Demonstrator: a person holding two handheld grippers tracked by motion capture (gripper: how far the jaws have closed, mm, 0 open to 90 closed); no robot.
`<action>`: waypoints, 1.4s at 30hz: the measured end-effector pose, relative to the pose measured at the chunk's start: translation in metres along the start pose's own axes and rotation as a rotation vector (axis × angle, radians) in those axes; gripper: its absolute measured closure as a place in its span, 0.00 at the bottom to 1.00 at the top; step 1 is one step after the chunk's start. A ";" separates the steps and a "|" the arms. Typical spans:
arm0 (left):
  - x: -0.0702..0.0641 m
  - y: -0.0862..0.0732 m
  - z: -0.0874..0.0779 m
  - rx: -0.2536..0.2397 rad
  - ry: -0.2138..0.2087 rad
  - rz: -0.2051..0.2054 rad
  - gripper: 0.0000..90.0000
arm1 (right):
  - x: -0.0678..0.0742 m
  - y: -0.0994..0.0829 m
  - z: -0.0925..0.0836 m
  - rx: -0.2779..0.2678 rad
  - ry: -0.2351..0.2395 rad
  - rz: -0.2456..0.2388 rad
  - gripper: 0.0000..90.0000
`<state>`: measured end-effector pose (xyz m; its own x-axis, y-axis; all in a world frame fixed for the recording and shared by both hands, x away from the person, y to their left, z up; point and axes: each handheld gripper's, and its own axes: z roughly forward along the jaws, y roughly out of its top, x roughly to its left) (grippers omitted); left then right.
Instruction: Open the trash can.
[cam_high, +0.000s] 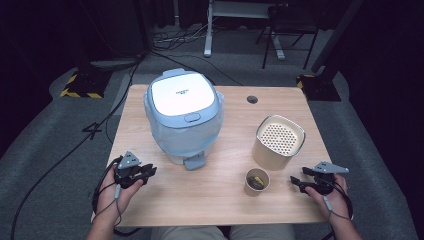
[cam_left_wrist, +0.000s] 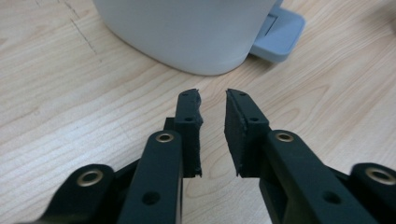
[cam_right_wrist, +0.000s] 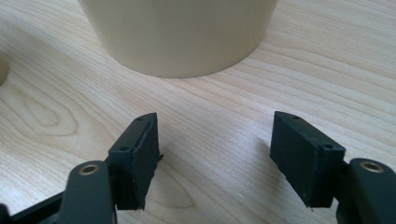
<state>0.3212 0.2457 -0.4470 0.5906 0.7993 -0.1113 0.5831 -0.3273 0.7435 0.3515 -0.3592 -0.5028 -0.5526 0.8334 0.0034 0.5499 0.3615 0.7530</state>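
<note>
left claw (cam_left_wrist: 213, 100) near cooker (cam_left_wrist: 187, 32), cooker top cut off

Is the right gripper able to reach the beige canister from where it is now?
Probably yes. The right gripper has its jaws apart and empty, and bare table lies between them and the canister; the paper cup sits off to the side.

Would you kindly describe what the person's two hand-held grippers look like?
Both are black: the left hand-held gripper and right hand-held gripper each carry a grey three-cornered plate and trail a thin cable. Their jaws end in flat black pads, with brass-coloured rivets.
</note>
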 end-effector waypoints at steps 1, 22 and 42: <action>0.000 0.001 -0.002 -0.001 -0.006 0.003 0.87 | 0.000 0.000 0.000 0.000 0.000 0.000 0.37; 0.007 0.052 -0.039 -0.098 -0.081 0.053 1.00 | -0.001 0.001 0.001 0.001 0.007 -0.009 0.37; -0.016 0.128 -0.085 -0.303 -0.194 0.176 1.00 | -0.002 0.002 0.002 0.000 0.008 -0.009 0.37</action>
<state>0.3394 0.2336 -0.2940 0.7779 0.6250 -0.0654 0.2896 -0.2642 0.9200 0.3550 -0.3597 -0.5030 -0.5626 0.8267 0.0023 0.5450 0.3688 0.7530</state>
